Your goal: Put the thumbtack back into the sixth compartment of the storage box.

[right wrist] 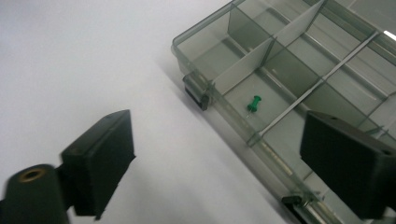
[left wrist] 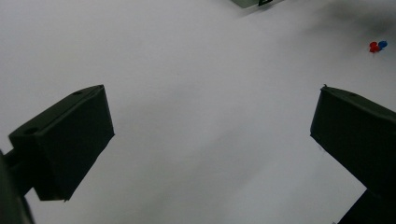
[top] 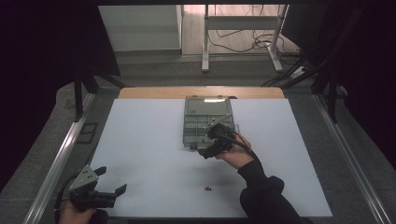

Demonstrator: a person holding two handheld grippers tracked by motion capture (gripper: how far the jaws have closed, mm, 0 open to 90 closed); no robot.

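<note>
Clear grey plastic made up the compartment box [top: 208, 122], which sat toward the far middle of the white table [top: 149, 140] with its lid open. One green push pin [right wrist: 254, 103] lay in a compartment along the box's near edge, beside a black latch [right wrist: 197, 94]. The right gripper [top: 215, 142] hung at that near edge — jaws spread wide and holding nothing, one over bare table and the other over the box. The left gripper [top: 109, 179] was well apart at the table's near left corner, its jaws also wide open and empty above the white surface. A red push pin [left wrist: 374, 47] and a blue push pin [left wrist: 383, 44] lay touching on the table, nearer the person than the box.
</note>
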